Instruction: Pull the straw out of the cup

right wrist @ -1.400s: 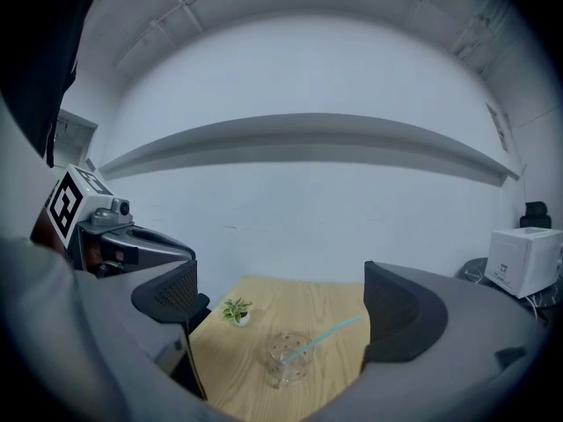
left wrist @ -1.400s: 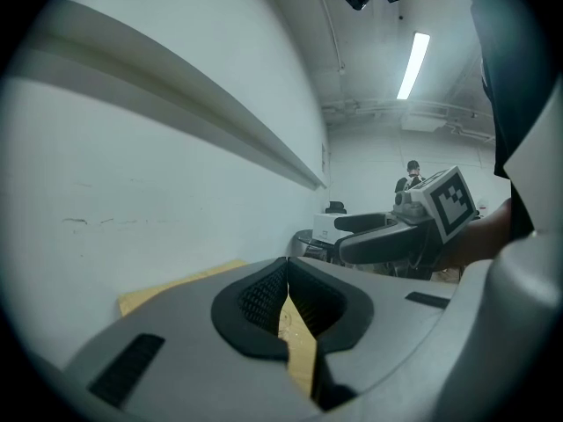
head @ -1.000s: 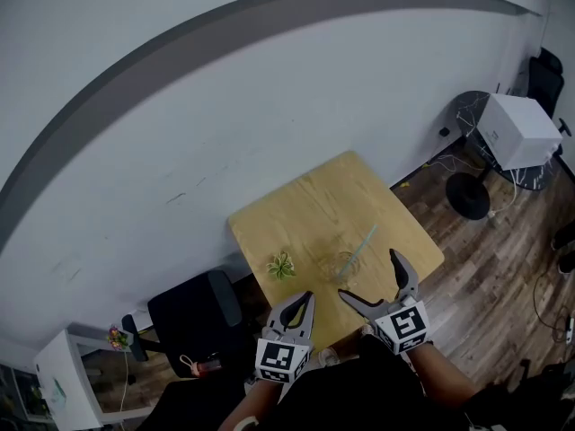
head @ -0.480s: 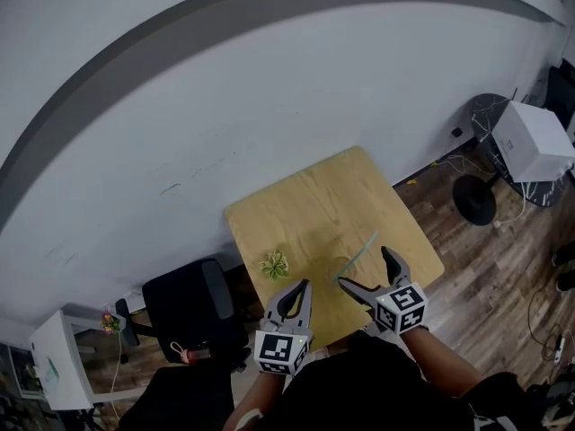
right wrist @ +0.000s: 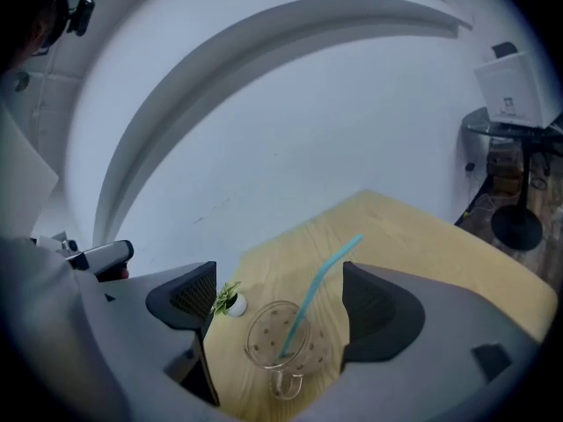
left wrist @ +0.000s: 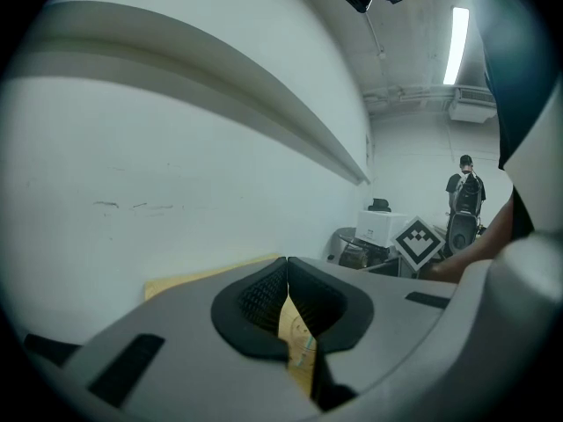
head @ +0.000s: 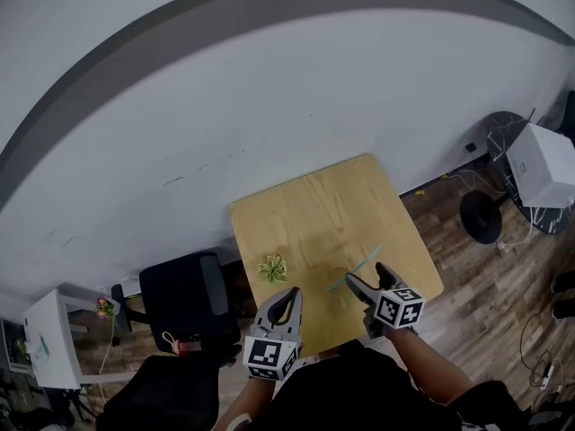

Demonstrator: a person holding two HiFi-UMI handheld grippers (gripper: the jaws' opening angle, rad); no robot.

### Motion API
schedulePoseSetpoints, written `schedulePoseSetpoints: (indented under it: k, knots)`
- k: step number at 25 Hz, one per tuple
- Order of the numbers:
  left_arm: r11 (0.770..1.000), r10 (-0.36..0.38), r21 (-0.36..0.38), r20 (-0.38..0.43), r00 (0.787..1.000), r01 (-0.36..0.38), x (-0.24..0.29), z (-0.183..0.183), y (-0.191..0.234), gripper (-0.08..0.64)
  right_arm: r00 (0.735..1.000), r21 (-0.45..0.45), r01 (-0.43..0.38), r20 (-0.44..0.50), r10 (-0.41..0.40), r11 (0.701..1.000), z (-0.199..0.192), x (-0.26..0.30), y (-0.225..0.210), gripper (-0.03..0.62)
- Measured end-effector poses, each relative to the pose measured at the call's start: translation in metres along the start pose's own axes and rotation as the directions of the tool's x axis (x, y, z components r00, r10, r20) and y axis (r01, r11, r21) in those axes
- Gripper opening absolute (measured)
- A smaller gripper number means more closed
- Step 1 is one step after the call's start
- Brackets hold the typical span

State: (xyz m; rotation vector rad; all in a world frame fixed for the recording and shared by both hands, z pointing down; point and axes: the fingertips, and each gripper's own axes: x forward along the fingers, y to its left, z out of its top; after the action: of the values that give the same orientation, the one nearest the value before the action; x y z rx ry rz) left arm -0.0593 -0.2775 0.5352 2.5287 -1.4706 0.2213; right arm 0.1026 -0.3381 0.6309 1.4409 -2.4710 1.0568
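Just changed: the right tongs [head: 367, 277] have dropped toward the surface [head: 305, 200] vs. a sec ago and rolled over. In the head view their tips now sit right by the straw [right wrist: 314, 293]. Their jaws have just been narrowing but stand apart w/ nothing pressed btwn them. The right gripper view frames the cup [right wrist: 283, 348] and straw in the gap, both ahead of the pads and untouched. The left tongs [head: 289, 296] have shifted only a little. Their jaws are together at the tips w/ nothing in them, by the surface's near-left corner.

Meaning for the task: prob. the approach phase, i.e. lining up for a pinch on the straw. The straw isn't gripped yet, so the whole pull remains. Nothing holds the cup, so it may tip or slide when the straw gets pulled, esp. as the straw leans.

Where it is: the teal straw stands in the clear dotted cup w/ handle. It leans up and to the right and is bent near the top, tip well above the rim. The cup sits on the surface toward the person's side, w/ the small potted plant [right wrist: 227, 299] near it at left.

Count: 1 cup, 1 straw, 1 plant, 1 surface, 2 tongs. Off the surface: 1 black chair [head: 180, 290] at left, 1 white box [head: 544, 164] on a round stand at right.
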Motion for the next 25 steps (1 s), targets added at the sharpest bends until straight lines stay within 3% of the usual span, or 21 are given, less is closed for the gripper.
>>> schedulePoseSetpoints:
  k: [6,15,25]
  knots:
    - [1.0,0.03,-0.006,0.007,1.0,-0.03,0.002,0.001,0.008,0.021,1.0,0.14,-0.003,-0.03,0.008,0.99,-0.016,0.018,-0.019,0.393]
    - [0.998,0.068,-0.009,-0.005,0.998,-0.068,0.001,0.001,0.012,0.02,0.998,0.176,-0.013,-0.06,0.024,0.984,-0.026,0.028,-0.03,0.175]
    - [0.997,0.074,-0.031,-0.025,0.997,-0.074,0.005,-0.005,0.011,0.02,0.998,0.211,0.017,-0.055,-0.006,0.977,-0.03,0.034,-0.033,0.075]
